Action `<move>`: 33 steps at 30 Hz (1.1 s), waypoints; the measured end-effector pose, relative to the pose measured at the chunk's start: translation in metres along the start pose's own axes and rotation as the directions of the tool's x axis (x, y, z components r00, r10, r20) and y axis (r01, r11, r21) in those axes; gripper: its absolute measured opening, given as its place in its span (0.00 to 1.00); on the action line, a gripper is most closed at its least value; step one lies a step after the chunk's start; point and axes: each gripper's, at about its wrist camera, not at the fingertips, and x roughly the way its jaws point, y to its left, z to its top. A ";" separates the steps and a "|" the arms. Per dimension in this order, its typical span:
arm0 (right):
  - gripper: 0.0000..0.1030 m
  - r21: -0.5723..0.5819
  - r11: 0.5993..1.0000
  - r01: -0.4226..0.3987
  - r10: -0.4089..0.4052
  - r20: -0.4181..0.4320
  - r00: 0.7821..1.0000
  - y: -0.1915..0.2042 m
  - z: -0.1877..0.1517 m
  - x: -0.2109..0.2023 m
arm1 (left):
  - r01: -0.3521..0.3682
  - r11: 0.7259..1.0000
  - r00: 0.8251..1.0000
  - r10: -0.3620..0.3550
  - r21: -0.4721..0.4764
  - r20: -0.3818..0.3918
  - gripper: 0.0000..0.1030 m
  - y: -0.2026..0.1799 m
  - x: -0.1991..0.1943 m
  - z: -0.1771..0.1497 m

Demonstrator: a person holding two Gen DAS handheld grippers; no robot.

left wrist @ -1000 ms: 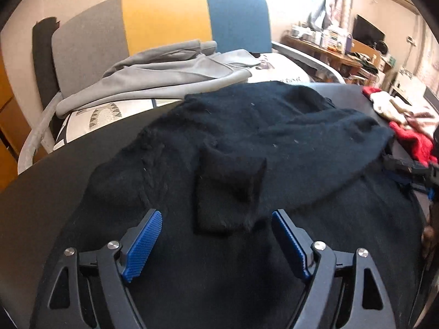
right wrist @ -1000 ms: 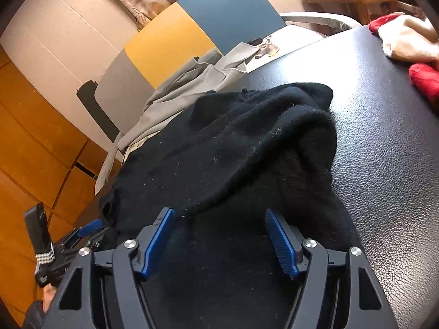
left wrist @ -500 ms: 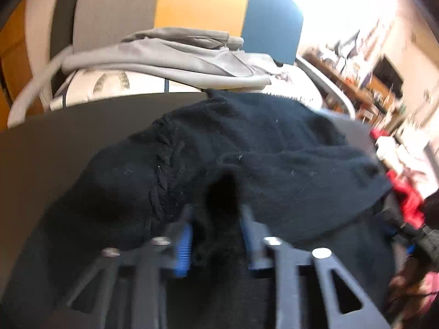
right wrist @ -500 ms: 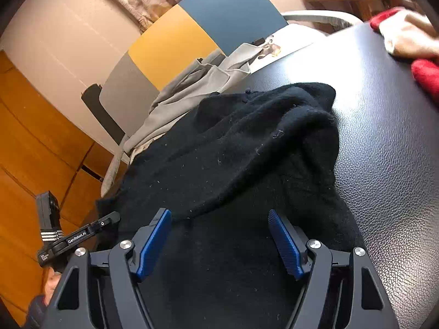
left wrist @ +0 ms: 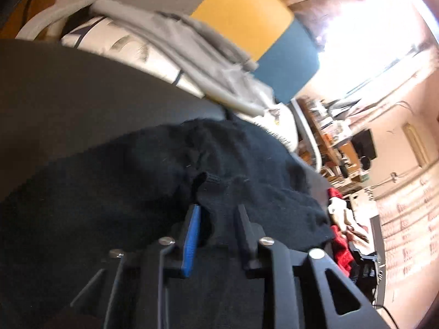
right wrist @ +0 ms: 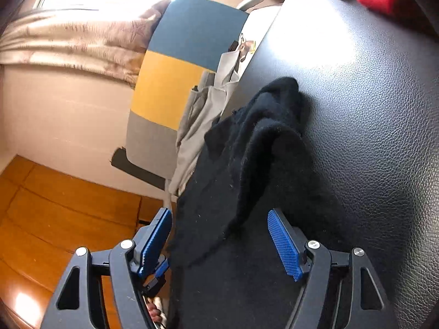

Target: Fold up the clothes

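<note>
A black sweater [left wrist: 137, 192] lies crumpled on the dark table [left wrist: 68, 96]. My left gripper [left wrist: 218, 208] has its blue-padded fingers narrow around a raised fold of the sweater, which touches both fingers. Its jaws are opening, and the view is rolled and blurred. In the right wrist view the sweater [right wrist: 247, 164] hangs partly over the table's left edge. My right gripper [right wrist: 219, 213] stands wide open over the sweater's near edge, with cloth between the pads but not pinched.
A chair [left wrist: 241, 19] with grey, yellow and blue panels stands behind the table, a grey garment [left wrist: 178, 44] draped on it. Red and white clothes [left wrist: 340, 219] lie at the table's far right. Wooden floor [right wrist: 55, 219] shows left of the leather-like table [right wrist: 370, 109].
My left gripper went from wide open to closed on a fold in the sweater's middle, then rolled and shifted with it. My right gripper rolled and slid toward the table's edge, staying open.
</note>
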 end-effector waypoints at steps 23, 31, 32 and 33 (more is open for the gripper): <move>0.72 -0.173 0.974 0.144 -0.155 -0.054 0.986 0.018 -0.010 0.015 | -0.225 0.972 0.973 0.227 0.074 -0.026 0.05 -0.028 0.036 0.004; 0.72 -0.194 0.966 0.169 -0.183 -0.055 0.982 0.019 -0.010 0.017 | -0.336 0.925 0.942 0.325 0.177 0.088 0.03 -0.051 0.029 -0.007; 0.72 -0.190 0.967 0.168 -0.181 -0.054 0.982 0.019 -0.009 0.015 | -0.336 0.924 0.941 0.323 0.181 0.098 0.03 -0.052 0.027 -0.008; 0.72 -0.187 0.968 0.167 -0.180 -0.054 0.982 0.018 -0.009 0.015 | -0.329 0.927 0.943 0.315 0.180 0.103 0.03 -0.053 0.024 -0.007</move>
